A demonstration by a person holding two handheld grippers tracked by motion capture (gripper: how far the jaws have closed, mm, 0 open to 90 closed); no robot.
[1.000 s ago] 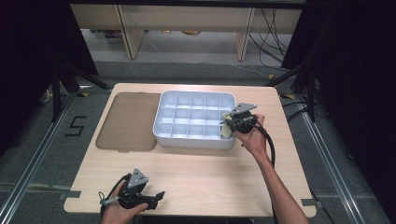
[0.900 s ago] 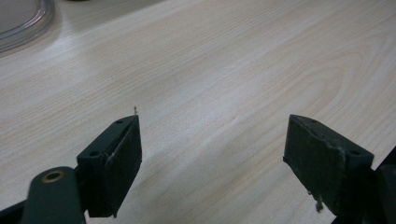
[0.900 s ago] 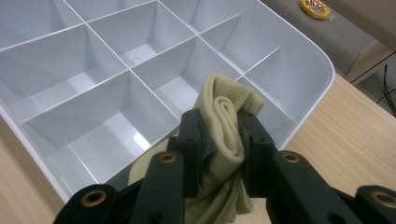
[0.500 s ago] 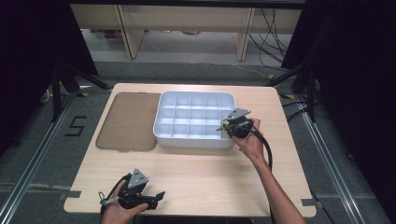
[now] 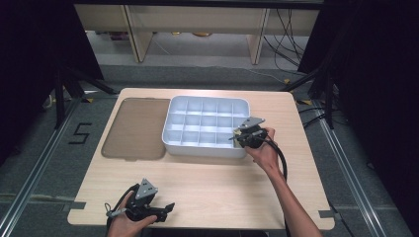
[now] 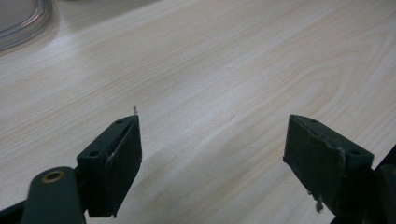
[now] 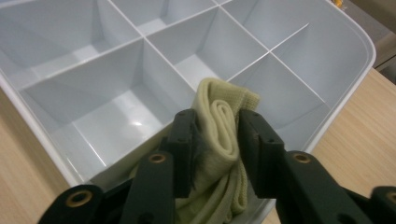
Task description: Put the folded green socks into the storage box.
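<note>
Between the fingers point(image 7: 187, 140) of the right gripper point(image 7: 215, 140) sits a rolled pale-yellow cloth point(image 7: 223, 135), pinched from both sides, its folded end rising above the finger tips and its loose part hanging below them. The right gripper view places this roll over the near corner compartment of the white divided tray point(image 7: 359, 42), just inside the rim; whether the cloth touches the compartment floor cannot be told. From the high view the same gripper point(image 5: 240, 137) is seen at the tray's point(image 5: 170, 140) near right corner, held by the person's right hand point(image 5: 262, 148), though the cloth itself is too small to make out there. At the left gripper point(image 6: 212, 154), the fingers point(image 6: 116, 158) stand spread wide apart with nothing between them, over bare wood grain of the worktop point(image 6: 224, 70). The high view locates that gripper point(image 5: 165, 210) at the near left edge of the worktop point(image 5: 212, 182), well apart from the tray. A flat brown lid point(image 5: 133, 128) lies just beside the tray's left side.
</note>
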